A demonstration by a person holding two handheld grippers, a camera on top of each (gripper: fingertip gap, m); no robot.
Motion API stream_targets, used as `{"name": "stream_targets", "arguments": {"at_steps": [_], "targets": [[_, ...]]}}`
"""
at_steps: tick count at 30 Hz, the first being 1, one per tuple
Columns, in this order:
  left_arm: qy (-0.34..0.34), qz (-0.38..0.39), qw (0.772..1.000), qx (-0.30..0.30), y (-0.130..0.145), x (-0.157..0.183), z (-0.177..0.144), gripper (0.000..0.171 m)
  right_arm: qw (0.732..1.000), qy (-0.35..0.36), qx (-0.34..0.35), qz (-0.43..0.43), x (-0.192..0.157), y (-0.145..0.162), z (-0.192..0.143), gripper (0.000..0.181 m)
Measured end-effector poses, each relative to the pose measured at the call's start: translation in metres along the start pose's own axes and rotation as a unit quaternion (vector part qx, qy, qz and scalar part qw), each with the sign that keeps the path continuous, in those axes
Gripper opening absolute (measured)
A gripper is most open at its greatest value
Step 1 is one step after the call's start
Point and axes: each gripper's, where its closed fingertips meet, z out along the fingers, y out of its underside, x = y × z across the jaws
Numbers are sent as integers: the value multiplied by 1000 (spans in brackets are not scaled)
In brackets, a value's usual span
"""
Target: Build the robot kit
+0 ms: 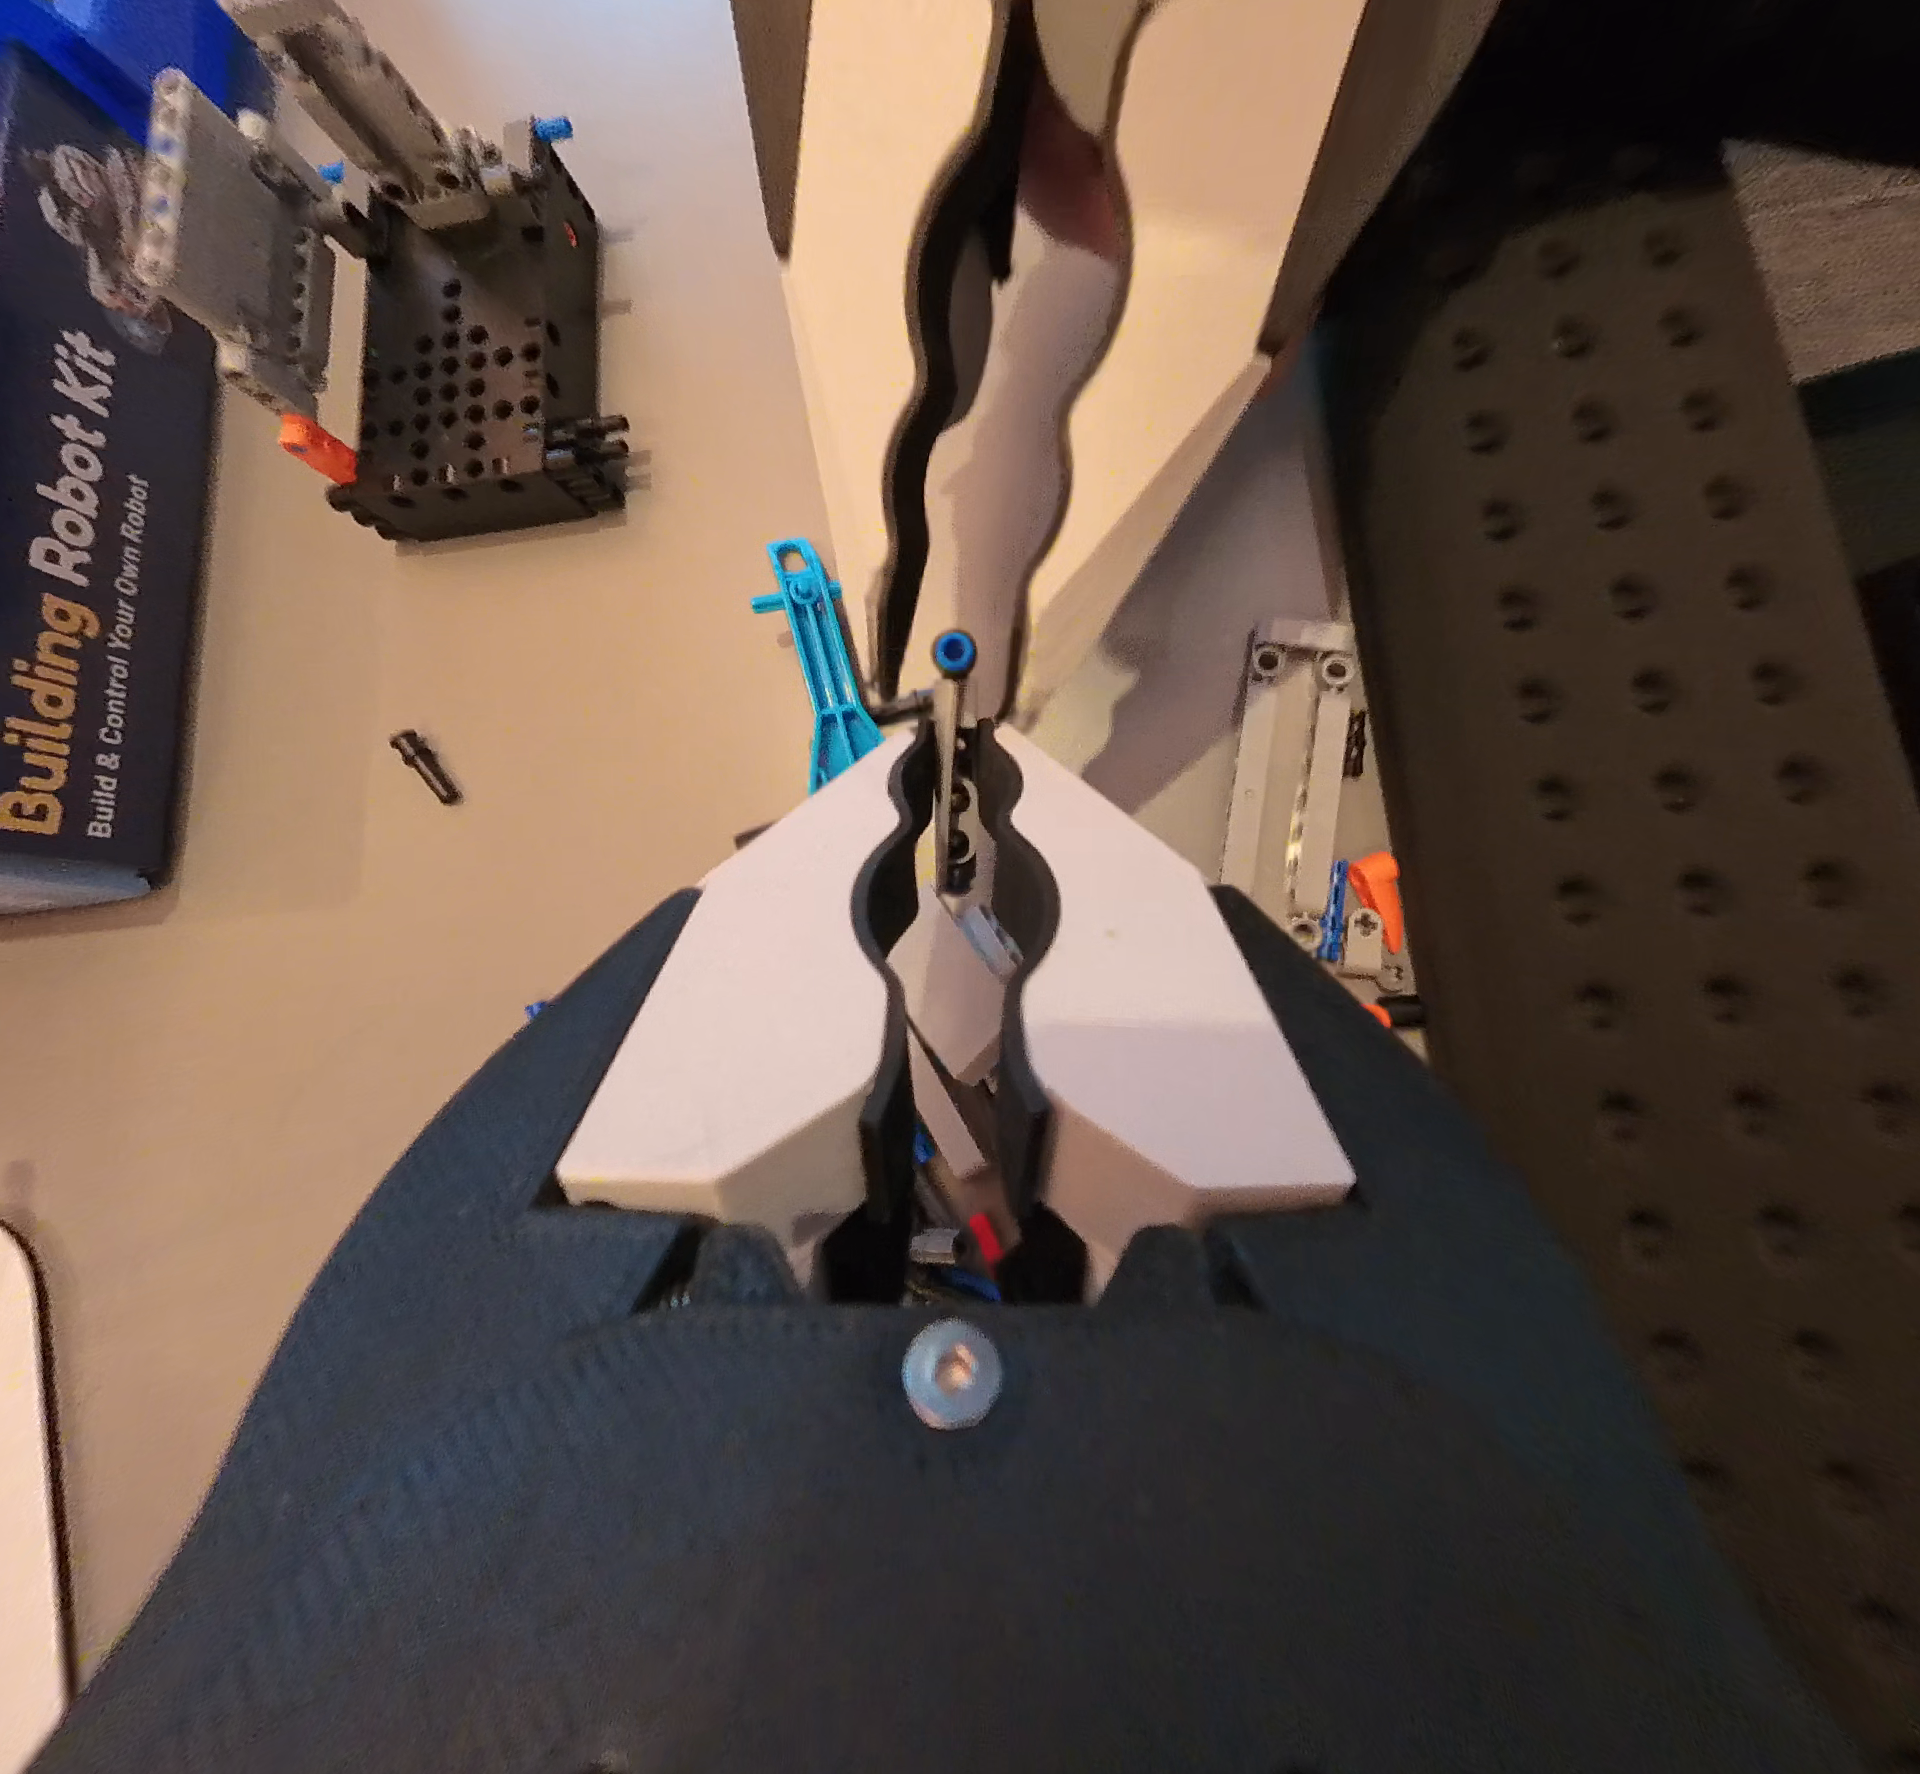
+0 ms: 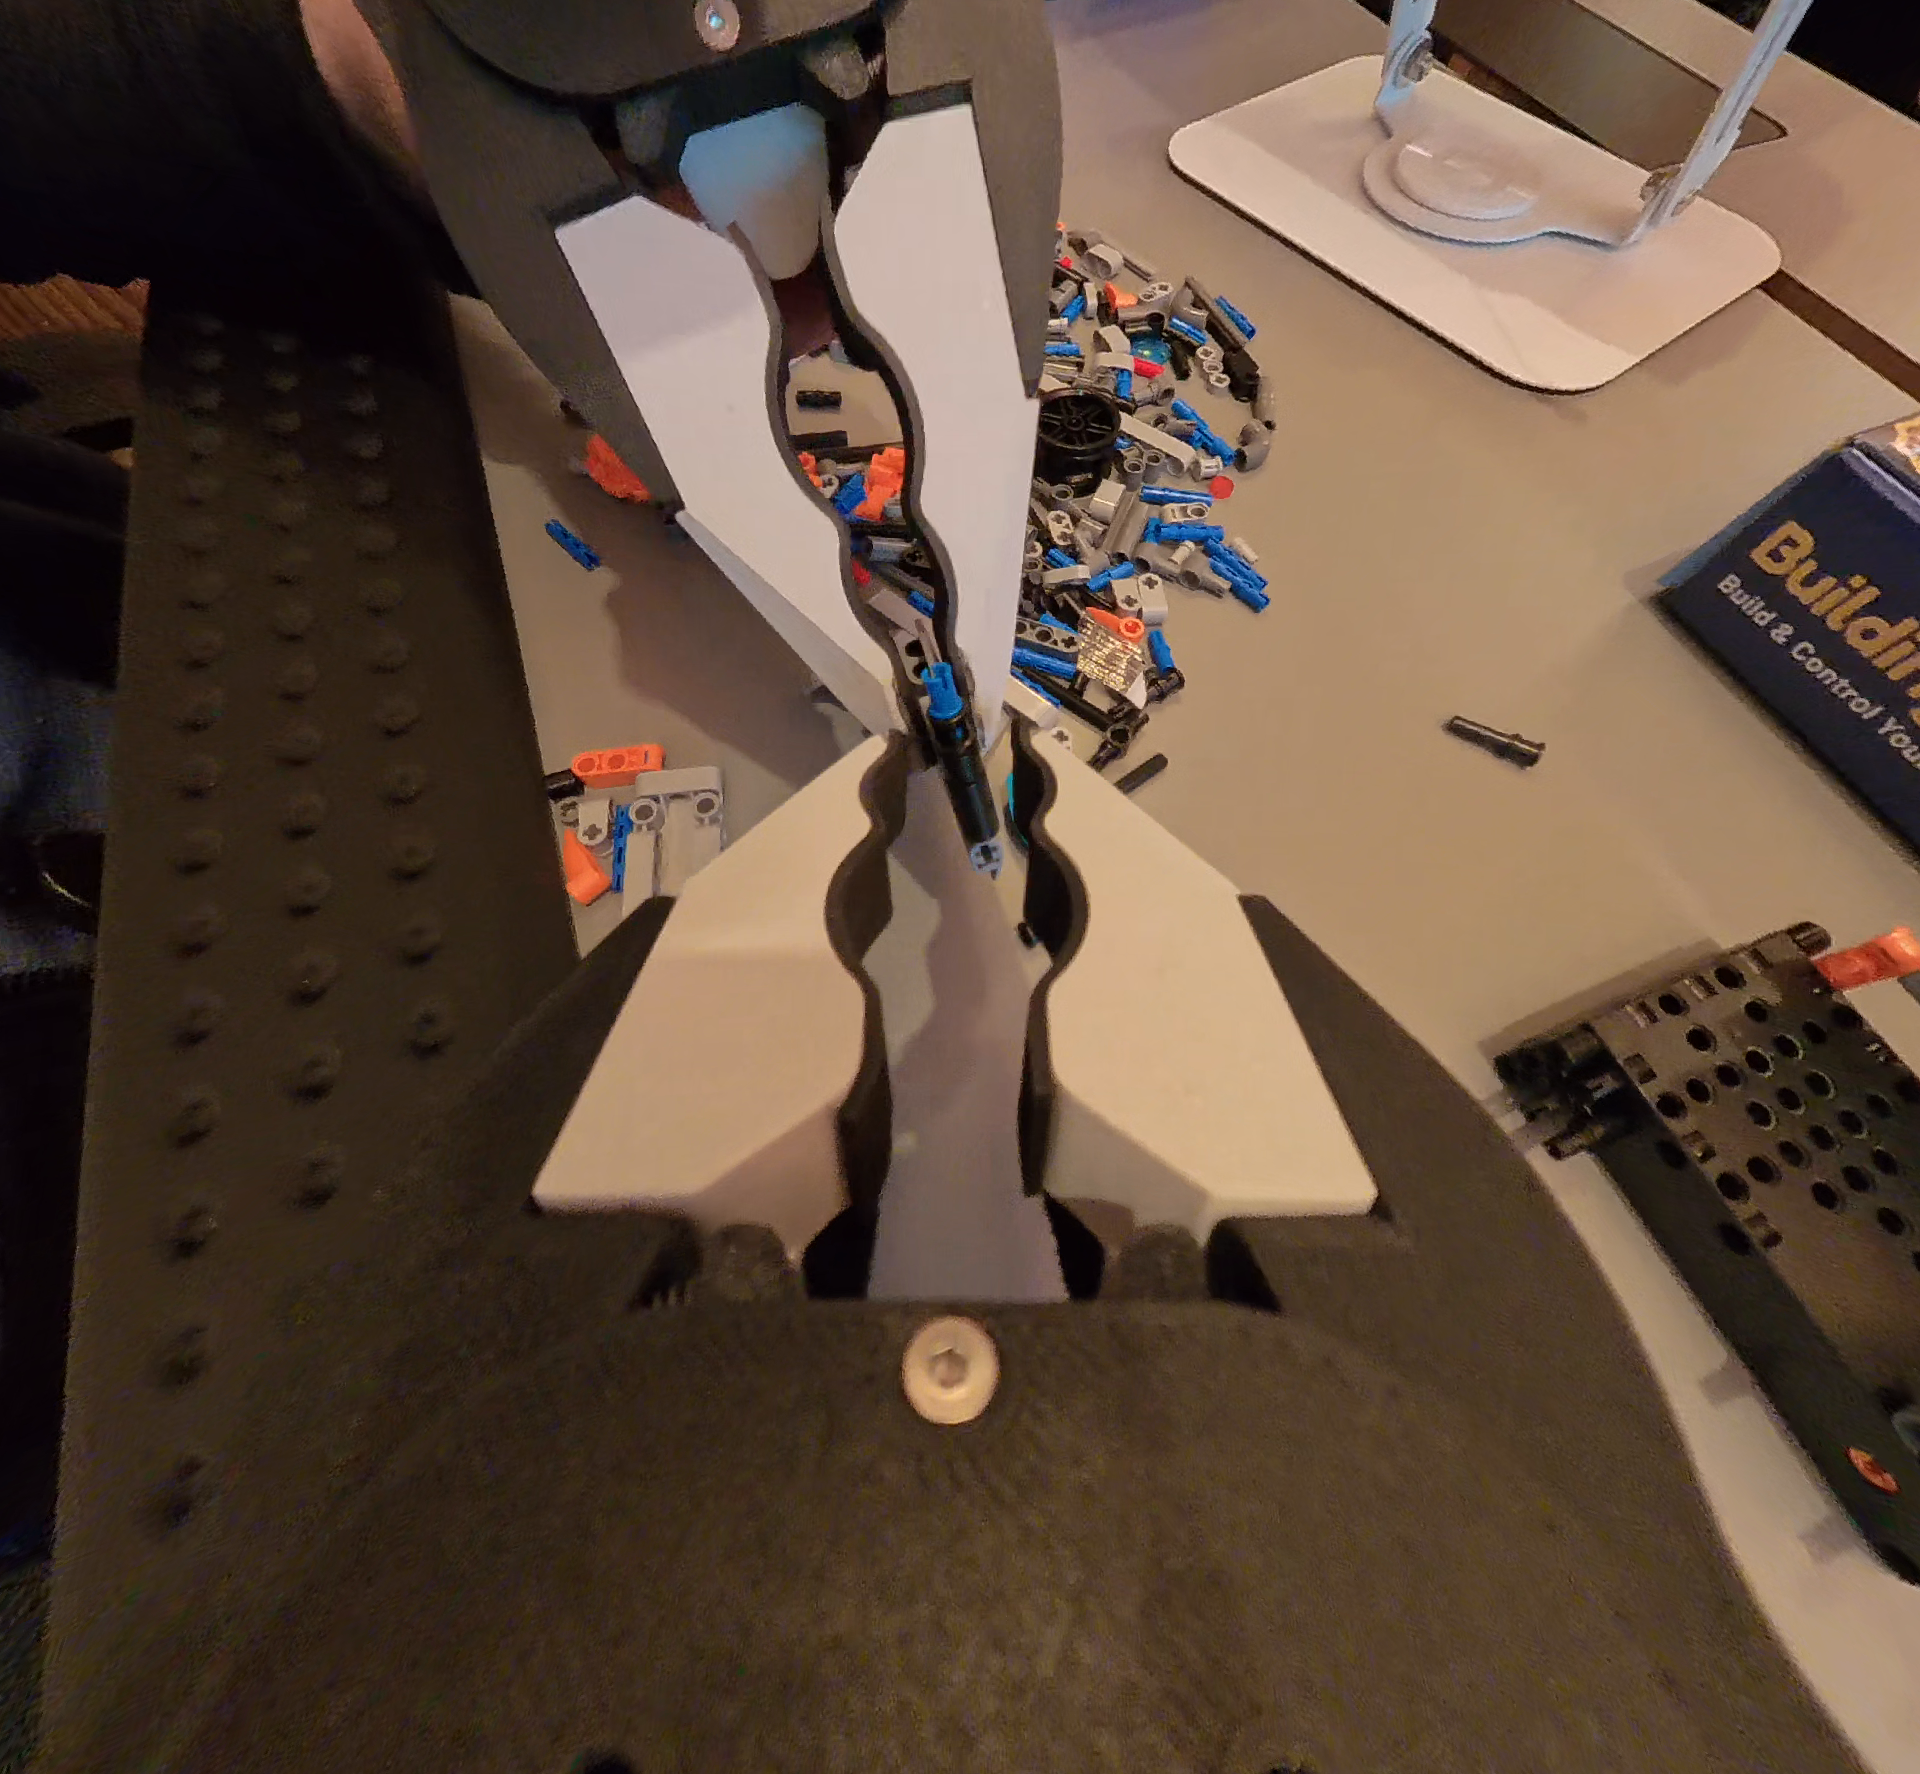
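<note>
Grey perforated beam (image 1: 961,815), thin and studded with round holes, sits pinched between the tips of the left tongs (image 1: 958,768), its long axis running forward along the fingers so that it juts past them. A blue pin (image 1: 954,652) is seated at its far end. From the right wrist view the same beam appears as a dark strip, and the right tongs (image 2: 961,763) meet it nearly tip to tip from the opposite direction, their tips close about a black pin (image 2: 968,794) with a blue collar (image 2: 940,690) that lies almost in line with the beam. The two tongs face each other head-on above the table (image 2: 1403,685), so neither hand is the nearer; the parts meet in the narrow gap between the tips. Whether the right tongs truly clamp the black pin or only bracket it I cannot tell, as the tips stand slightly apart.

Behind the left tongs lies a heap of loose building pieces (image 2: 1132,498) in blue, grey, black and orange. A turquoise frame piece (image 1: 821,675) lies just beside the tips. Well apart to one side are a black perforated block with grey beams (image 1: 457,342), a lone black pin (image 1: 426,766) and a dark blue box (image 1: 83,519).
</note>
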Motion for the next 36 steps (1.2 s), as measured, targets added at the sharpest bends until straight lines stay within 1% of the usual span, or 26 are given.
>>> {"name": "stream_targets", "arguments": {"at_steps": [2, 5, 8, 11, 15, 18, 19, 21, 23, 25, 27, 30, 33, 36], "targets": [[-4, -1, 1000, 11, -3, -4, -7, 4, 1000, -2, 3, -4, -1, -6, 1, 18], [11, -13, 999, 34, -7, -5, -17, 5, 1000, 3, 3, -15, 0, -16, 0, 6], [4, -23, 998, 57, -11, -12, -27, 5, 1000, 1, 3, -14, 4, -28, 0, 5], [-7, -35, 995, 90, -17, -22, -41, 8, 1000, -5, 24, 1, 9, -45, -2, 5], [-38, -59, 987, 148, -26, -41, -65, 18, 996, -17, 69, 46, 21, -70, -3, 4], [-51, -85, 976, 195, -30, -56, -83, 26, 989, -22, 117, 87, 30, -87, -3, 4], [-47, -95, 973, 204, -28, -59, -86, 28, 984, -24, 140, 105, 34, -93, -4, 4], [-28, -118, 967, 222, -26, -62, -89, 29, 968, -52, 192, 152, 38, -103, -10, 5], [-6, -131, 961, 242, -30, -60, -90, 27, 952, -75, 225, 195, 42, -105, -12, 4], [-7, -137, 960, 243, -29, -61, -89, 20, 940, -95, 244, 217, 42, -106, -12, 5], [-2, -148, 958, 247, -29, -62, -88, 15, 935, -103, 249, 230, 42, -104, -12, 5], [28, -168, 948, 269, -32, -60, -93, 6, 926, -118, 262, 246, 42, -105, -13, 6], [41, -173, 947, 268, -32, -58, -92, 4, 928, -113, 261, 239, 42, -102, -13, 9], [57, -180, 945, 266, -31, -56, -91, 4, 942, -99, 244, 208, 39, -98, -12, 10]]}}
